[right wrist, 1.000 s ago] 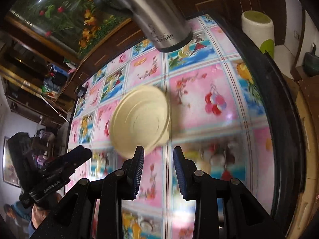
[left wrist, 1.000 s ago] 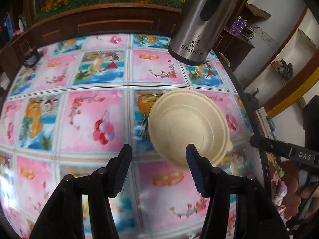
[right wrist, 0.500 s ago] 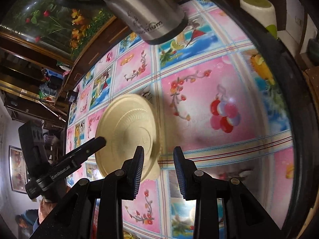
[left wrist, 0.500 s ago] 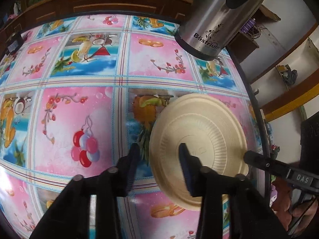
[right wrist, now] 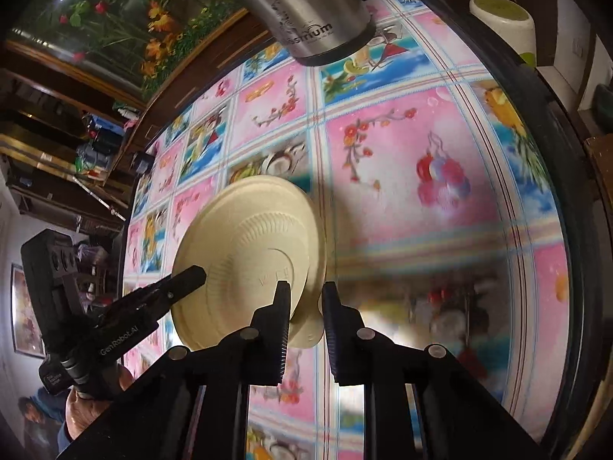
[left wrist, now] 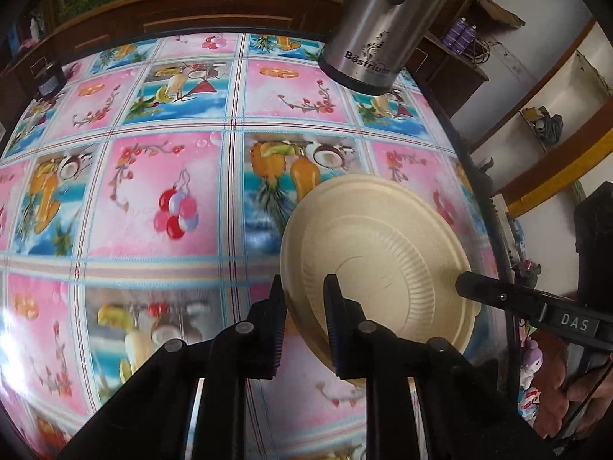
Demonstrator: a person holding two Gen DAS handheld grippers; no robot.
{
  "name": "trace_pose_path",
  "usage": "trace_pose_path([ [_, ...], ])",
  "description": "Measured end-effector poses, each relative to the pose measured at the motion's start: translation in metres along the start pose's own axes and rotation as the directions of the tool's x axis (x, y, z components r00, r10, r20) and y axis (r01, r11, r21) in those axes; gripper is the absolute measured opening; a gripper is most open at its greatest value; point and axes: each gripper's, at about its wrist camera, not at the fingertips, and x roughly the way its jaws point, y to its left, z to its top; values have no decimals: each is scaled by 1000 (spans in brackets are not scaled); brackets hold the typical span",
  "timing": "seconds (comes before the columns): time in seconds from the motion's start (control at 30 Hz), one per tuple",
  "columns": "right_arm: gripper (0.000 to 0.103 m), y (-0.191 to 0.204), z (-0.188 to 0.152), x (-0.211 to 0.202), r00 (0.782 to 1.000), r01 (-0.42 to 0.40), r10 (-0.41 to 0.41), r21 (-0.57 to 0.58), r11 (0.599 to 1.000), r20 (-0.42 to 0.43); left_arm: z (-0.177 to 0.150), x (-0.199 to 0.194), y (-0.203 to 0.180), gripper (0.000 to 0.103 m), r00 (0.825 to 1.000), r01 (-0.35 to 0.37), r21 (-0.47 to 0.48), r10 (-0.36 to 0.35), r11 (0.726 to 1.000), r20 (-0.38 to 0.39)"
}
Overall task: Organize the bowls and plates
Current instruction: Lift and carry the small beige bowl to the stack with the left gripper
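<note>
Here we note both grippers closing on one upturned cream paper plate (left wrist: 377, 264): left gripper (left wrist: 304, 322) pinching its left rim, right gripper (right wrist: 304, 322) its right rim.

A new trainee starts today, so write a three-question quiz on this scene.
1. True or false: the plate lies face up on the table.
2. What stands at the far side of the table? A) a steel flask B) a glass jug C) a frying pan
3. Which part of the plate sits between the fingers of the left gripper and of the right gripper?

Key:
1. False; its ribbed underside faces up.
2. A.
3. The rim, at opposite sides; both grippers' jaws are closing on it.
</note>
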Motion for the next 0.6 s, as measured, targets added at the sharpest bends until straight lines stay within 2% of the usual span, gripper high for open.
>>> trace_pose_path([
  [0.2,18,9,-39,-21,1000,-8,8,-38,999,-9,-44,-29,-11,19,999,-31,40,30,999,29],
  [0.6,18,43,-116,-52,1000,-26,25,-139,990,-8,-129,-99,-9,19,990,-81,43,75,996,117],
])
